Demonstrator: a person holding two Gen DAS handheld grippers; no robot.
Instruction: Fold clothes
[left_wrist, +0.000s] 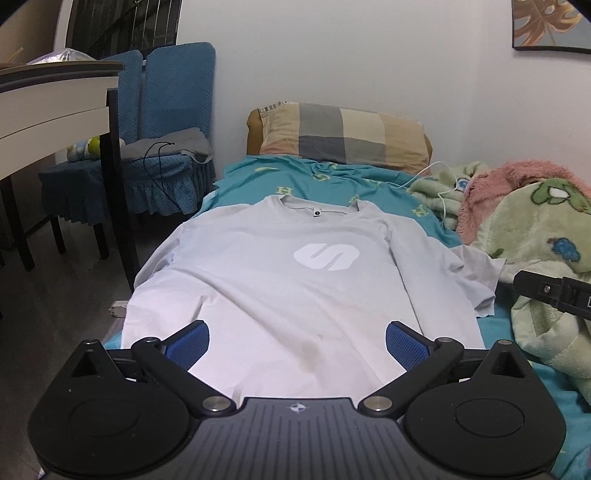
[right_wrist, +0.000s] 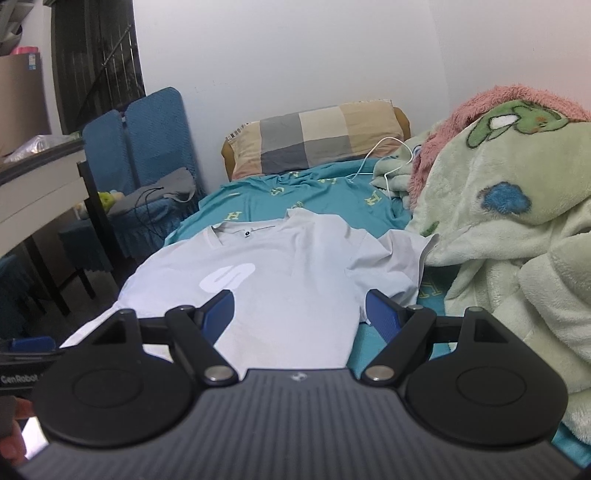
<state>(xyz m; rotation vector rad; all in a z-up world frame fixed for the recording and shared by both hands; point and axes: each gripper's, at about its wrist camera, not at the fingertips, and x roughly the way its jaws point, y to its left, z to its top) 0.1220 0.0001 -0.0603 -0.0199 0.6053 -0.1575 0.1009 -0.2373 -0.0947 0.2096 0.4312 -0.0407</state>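
Note:
A pale grey T-shirt (left_wrist: 295, 288) with a white logo (left_wrist: 327, 256) lies flat, front up, on the teal bed sheet (left_wrist: 332, 181), collar toward the pillow. My left gripper (left_wrist: 297, 341) hovers open above its lower hem, nothing between the blue pads (left_wrist: 188, 343). In the right wrist view the same T-shirt (right_wrist: 288, 266) spreads ahead, its right sleeve (right_wrist: 399, 254) creased beside the blanket. My right gripper (right_wrist: 301, 314) stands open over the shirt's lower right side, holding nothing. Part of the right gripper (left_wrist: 554, 291) shows at the right edge of the left wrist view.
A plaid pillow (left_wrist: 343, 134) lies at the head of the bed against the wall. A heaped green and pink fleece blanket (right_wrist: 498, 229) fills the bed's right side, with a white cable (right_wrist: 380, 158) on it. Blue covered chairs (left_wrist: 159, 122) and a table (left_wrist: 55, 99) stand left.

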